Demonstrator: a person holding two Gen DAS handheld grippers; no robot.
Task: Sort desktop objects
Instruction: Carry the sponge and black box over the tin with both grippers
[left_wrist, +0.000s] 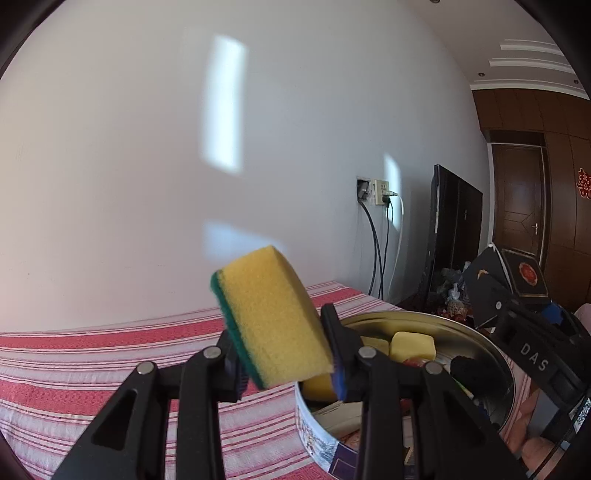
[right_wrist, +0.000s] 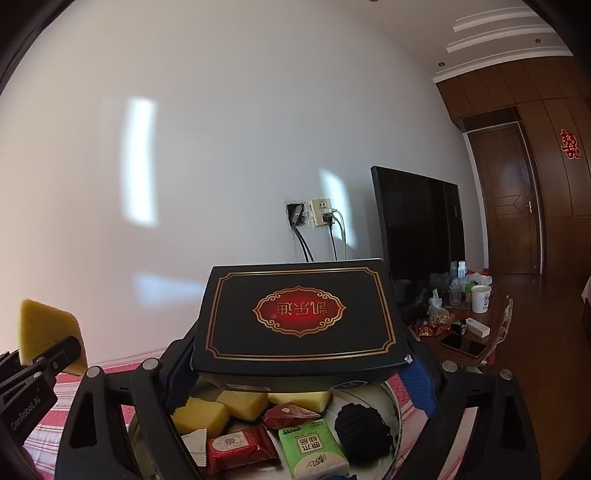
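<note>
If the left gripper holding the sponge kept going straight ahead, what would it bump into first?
Probably only the white wall. The left gripper, shut on the sponge, points over the striped tablecloth; the round tin sits right of that line.

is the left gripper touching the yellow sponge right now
Touching. In the left wrist view, the left gripper pads press both sides of the sponge, holding it up.

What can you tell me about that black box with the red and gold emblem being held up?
The black box is a flat rectangular carton, apparently card, with a thin gold border and a red, gold-edged emblem bearing Chinese characters, upside down in the right wrist view. It is closed and roughly level, gripped at its two sides by the right gripper, whose blue pads press on it. It hangs above the round tin of sponges and snack packets.
</note>
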